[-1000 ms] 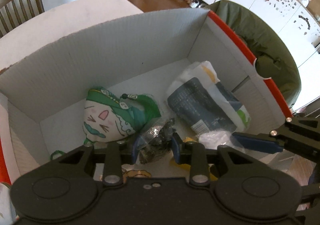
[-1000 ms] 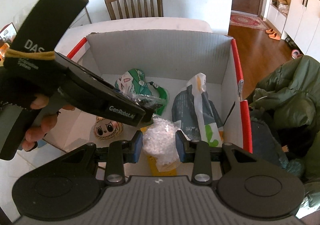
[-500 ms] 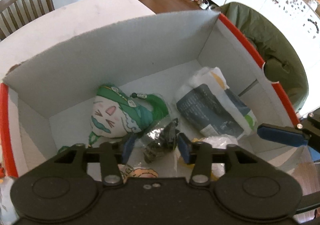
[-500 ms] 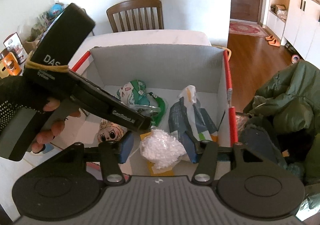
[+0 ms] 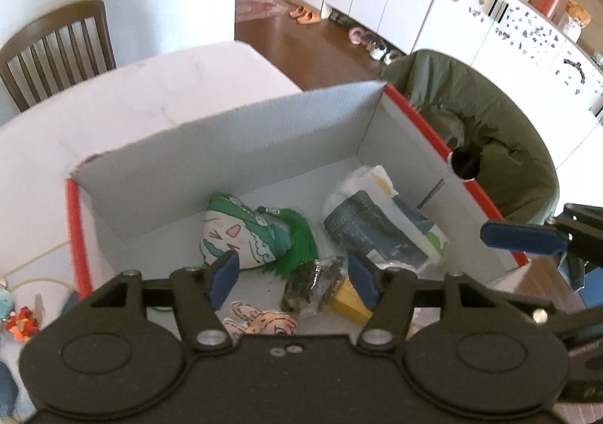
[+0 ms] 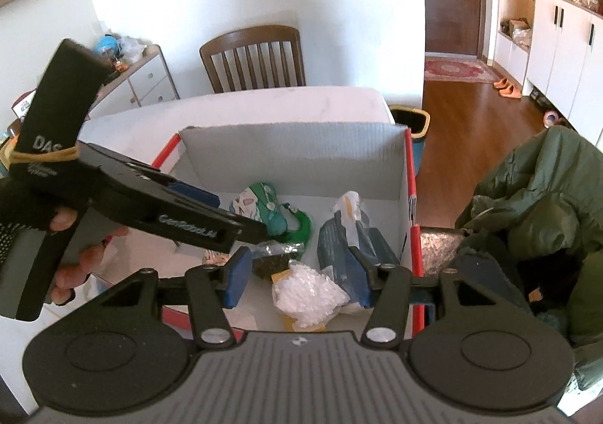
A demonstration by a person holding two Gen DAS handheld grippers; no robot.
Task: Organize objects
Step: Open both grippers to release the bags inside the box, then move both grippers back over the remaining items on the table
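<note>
A white cardboard box with red rims (image 5: 226,145) (image 6: 294,156) stands on the table. Inside lie a green-haired plush cushion (image 5: 241,231) (image 6: 264,201), a dark blue and white packet (image 5: 373,228) (image 6: 350,235), a clear bag of dark bits (image 5: 316,284) (image 6: 275,258), a yellow box (image 5: 350,303), a small doll face (image 5: 264,322) and a white foam bag (image 6: 305,292). My left gripper (image 5: 294,280) hangs open above the box, nothing between its fingers. My right gripper (image 6: 297,280) is open too, above the foam bag. A hand holds the left gripper's body (image 6: 124,198).
A wooden chair (image 6: 256,58) stands behind the table. A green jacket (image 5: 471,130) (image 6: 535,205) is draped over a seat right of the box. Small toys (image 5: 19,322) lie on the table left of the box. A bin (image 6: 410,122) sits on the wooden floor.
Both grippers opened and rose away from the box. The left one let go of the bag of dark bits, the right one let go of the white foam bag; both bags now lie inside.
</note>
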